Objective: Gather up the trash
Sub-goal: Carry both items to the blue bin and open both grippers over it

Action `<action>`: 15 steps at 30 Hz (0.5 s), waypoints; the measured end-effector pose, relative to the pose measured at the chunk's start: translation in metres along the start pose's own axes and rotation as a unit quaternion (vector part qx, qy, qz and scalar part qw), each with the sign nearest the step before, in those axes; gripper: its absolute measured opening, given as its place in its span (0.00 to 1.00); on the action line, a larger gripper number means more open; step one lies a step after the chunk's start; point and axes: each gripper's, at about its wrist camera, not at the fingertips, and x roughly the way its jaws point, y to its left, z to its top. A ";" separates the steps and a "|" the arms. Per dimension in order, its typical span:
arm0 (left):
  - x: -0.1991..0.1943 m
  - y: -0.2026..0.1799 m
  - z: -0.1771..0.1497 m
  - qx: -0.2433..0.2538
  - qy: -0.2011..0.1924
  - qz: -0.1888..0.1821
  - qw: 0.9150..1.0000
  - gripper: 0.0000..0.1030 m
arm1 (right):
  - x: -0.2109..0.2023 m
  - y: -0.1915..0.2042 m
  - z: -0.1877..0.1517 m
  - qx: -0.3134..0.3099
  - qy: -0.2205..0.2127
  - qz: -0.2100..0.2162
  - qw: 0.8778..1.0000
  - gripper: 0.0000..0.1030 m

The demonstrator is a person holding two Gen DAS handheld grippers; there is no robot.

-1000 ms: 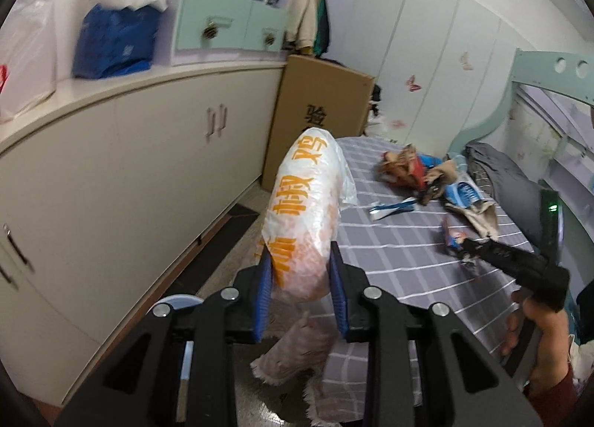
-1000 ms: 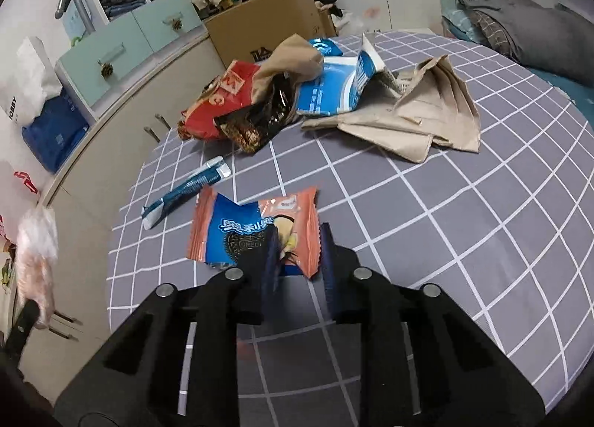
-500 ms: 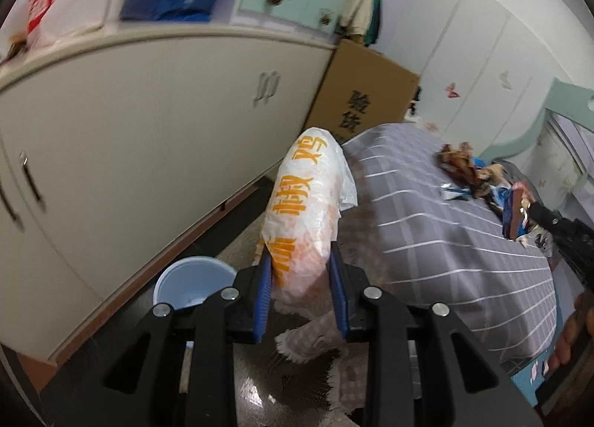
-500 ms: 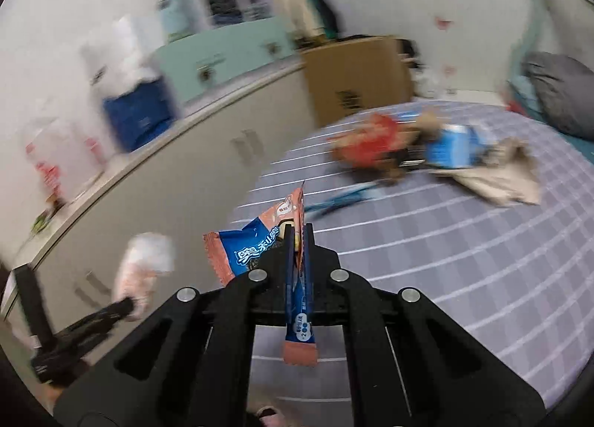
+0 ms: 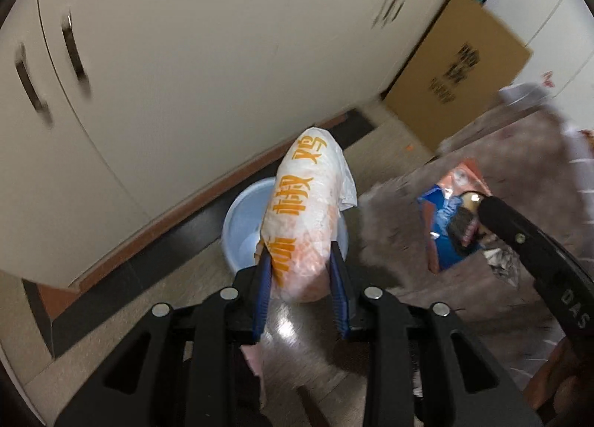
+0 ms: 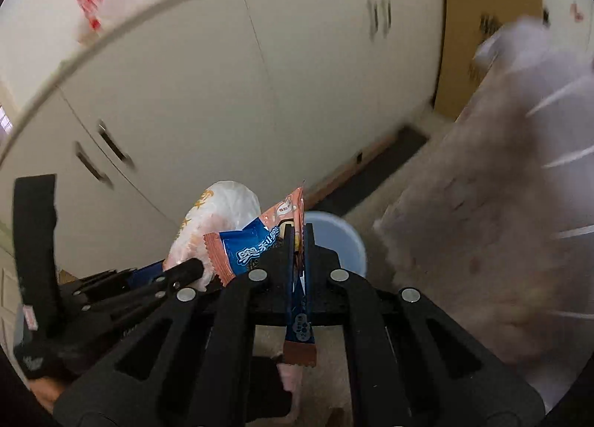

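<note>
Left gripper [image 5: 301, 278]: its blue-padded jaws are pressed against both sides of a white crumpled plastic bag with orange printed characters [image 5: 304, 219], gripped at its lower end. The bag stands up and away from the fingers, directly over a pale blue round plastic bin [image 5: 241, 230] on the floor just beyond.

Right gripper [image 6: 299, 241]: jaws closed narrow, pinching an orange-and-blue foil snack wrapper [image 6: 256, 245]. One end of the wrapper hangs out below the fingers; the larger part fans up and to the left. In the right wrist view the same blue bin [image 6: 341, 237] sits just beyond the fingertips, partly hidden by them. The white bag [image 6: 211, 222] and the black body of the left gripper [image 6: 182, 271] lie just left of the wrapper. In the left wrist view the right gripper [image 5: 479, 204] enters from the right with the wrapper [image 5: 445, 222] at its tip, near the bin.

To the right, a grey bedcover with white grid lines [image 6: 501, 204] drops toward the floor; it is blurred.

Farther off, a run of cream cabinet doors with dark bar handles [image 5: 185, 55] lines the left side. A brown cardboard box with black print [image 5: 464, 70] stands at the far end of the cabinets.
</note>
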 end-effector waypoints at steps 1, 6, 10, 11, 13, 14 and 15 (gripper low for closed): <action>0.011 0.003 0.000 -0.004 0.013 0.001 1.000 0.28 | 0.012 -0.002 -0.001 0.003 0.009 -0.002 1.000 0.05; 0.065 0.007 0.010 -0.019 0.060 -0.009 0.998 0.29 | 0.073 -0.020 -0.006 0.024 0.054 -0.017 0.998 0.05; 0.097 0.007 0.021 -0.034 0.084 -0.015 0.996 0.51 | 0.100 -0.024 -0.011 0.036 0.068 -0.029 0.997 0.05; 0.100 0.009 0.021 -0.040 0.088 -0.016 0.995 0.59 | 0.105 -0.027 -0.011 0.039 0.073 -0.031 0.996 0.05; 0.106 0.010 0.018 -0.052 0.088 -0.019 0.995 0.63 | 0.115 -0.027 -0.014 0.047 0.080 -0.030 0.995 0.05; 0.107 0.011 0.019 -0.056 0.088 -0.020 0.994 0.64 | 0.116 -0.027 -0.019 0.048 0.081 -0.030 0.995 0.05; 0.108 0.014 0.016 -0.061 0.088 -0.018 0.994 0.65 | 0.120 -0.027 -0.021 0.049 0.083 -0.030 0.995 0.05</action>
